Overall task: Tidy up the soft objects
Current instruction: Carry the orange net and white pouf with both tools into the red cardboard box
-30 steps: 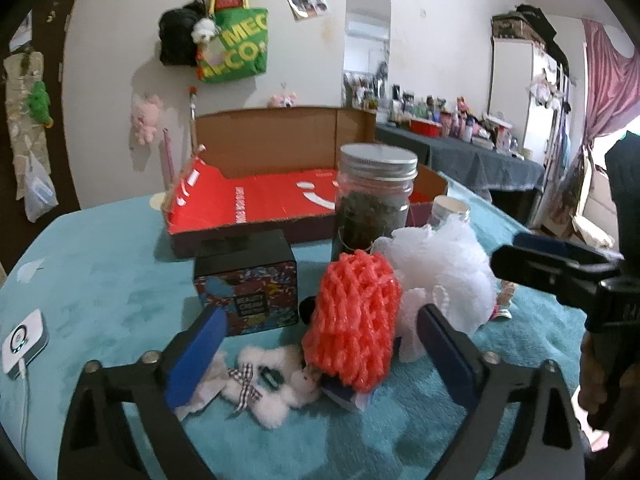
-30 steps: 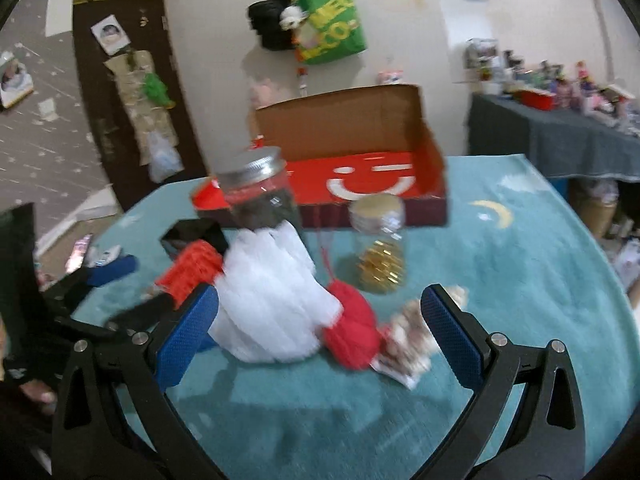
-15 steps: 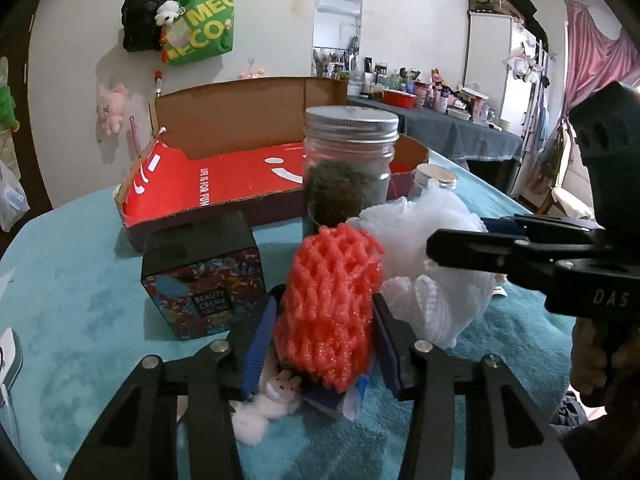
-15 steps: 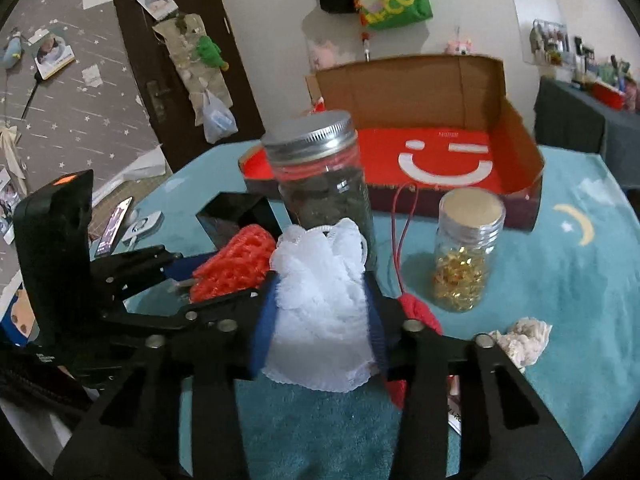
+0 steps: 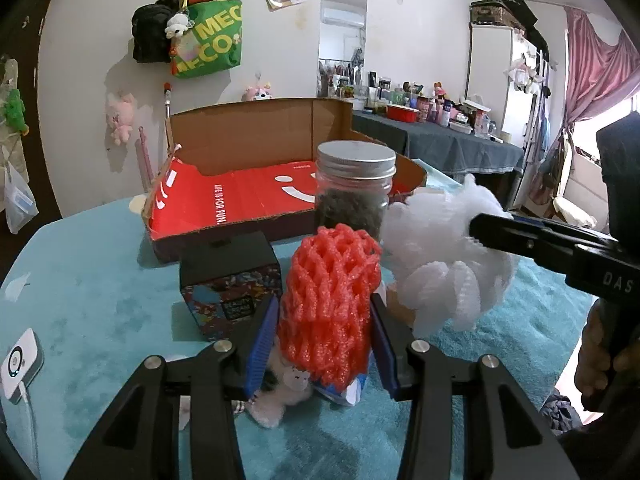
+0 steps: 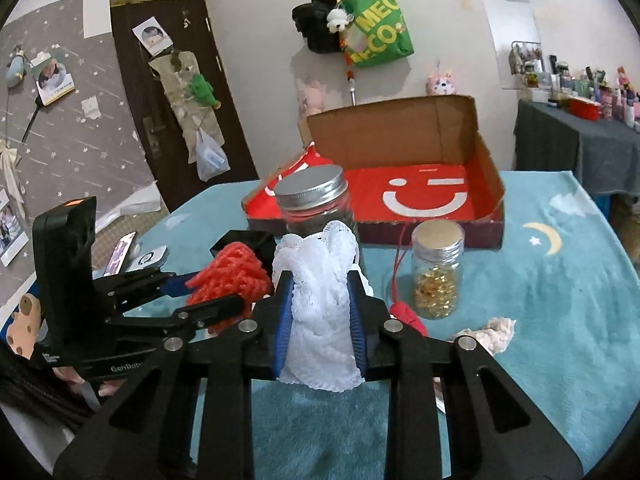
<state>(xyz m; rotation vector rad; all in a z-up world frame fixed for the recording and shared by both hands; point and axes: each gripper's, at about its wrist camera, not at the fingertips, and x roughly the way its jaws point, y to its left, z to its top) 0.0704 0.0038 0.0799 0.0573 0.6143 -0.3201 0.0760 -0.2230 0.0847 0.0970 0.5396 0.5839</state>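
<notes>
White wall (image 5: 420, 40), brown door (image 6: 168, 92), pink curtain (image 5: 600, 68).

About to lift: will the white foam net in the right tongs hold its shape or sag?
The white foam net already pinches narrow where the closing right tongs press it, so it's likely squashy. Its loose end flares below, so expect droop. Probably very light.

Left gripper (image 5: 323, 340): jaws drawn in, blue pads pressing both sides of the red foam net (image 5: 330, 300). Right gripper (image 6: 320, 320): jaws closing, pads squeezing the white mesh puff (image 6: 320, 300). Both point slightly downward, side by side.
</notes>
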